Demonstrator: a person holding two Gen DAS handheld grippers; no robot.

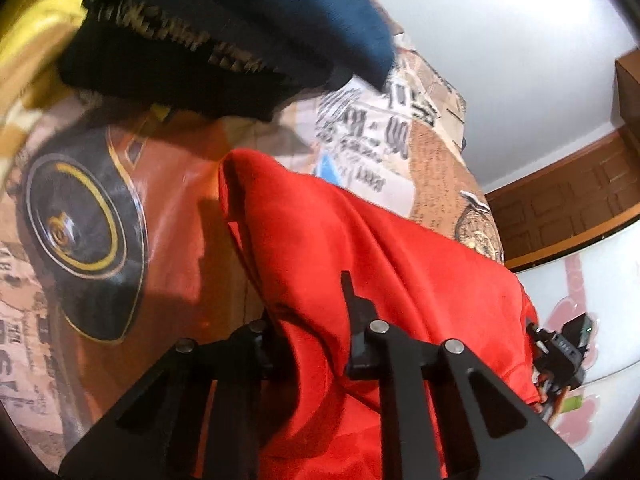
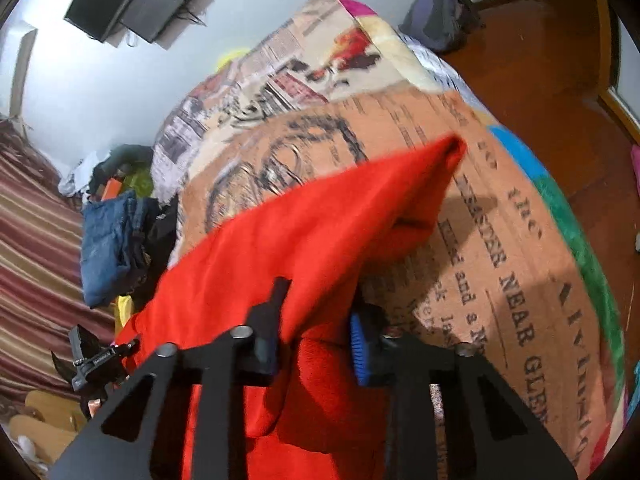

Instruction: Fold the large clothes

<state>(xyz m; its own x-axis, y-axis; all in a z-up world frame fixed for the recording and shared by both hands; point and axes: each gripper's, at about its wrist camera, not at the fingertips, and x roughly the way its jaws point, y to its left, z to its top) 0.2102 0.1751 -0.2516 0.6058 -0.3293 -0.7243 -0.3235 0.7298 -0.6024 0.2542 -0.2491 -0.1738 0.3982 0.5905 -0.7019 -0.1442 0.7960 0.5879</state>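
Observation:
A large red garment (image 1: 340,248) hangs stretched between my two grippers above a bed with a newspaper-print blanket (image 1: 168,216). My left gripper (image 1: 308,344) is shut on one edge of the red cloth. In the right wrist view the same red garment (image 2: 320,224) drapes forward, its far corner (image 2: 448,152) resting on the blanket (image 2: 500,240). My right gripper (image 2: 316,332) is shut on the cloth, which bunches between its fingers (image 2: 360,352). The right gripper also shows at the left wrist view's right edge (image 1: 560,356), and the left gripper at the right wrist view's left (image 2: 92,360).
Dark blue and black clothes (image 1: 224,32) are piled at the far end of the bed, with a yellow item (image 1: 36,40) beside them. Folded jeans (image 2: 112,240) lie by a striped cover (image 2: 36,248). A backpack (image 2: 440,12) sits on the wooden floor (image 2: 560,92).

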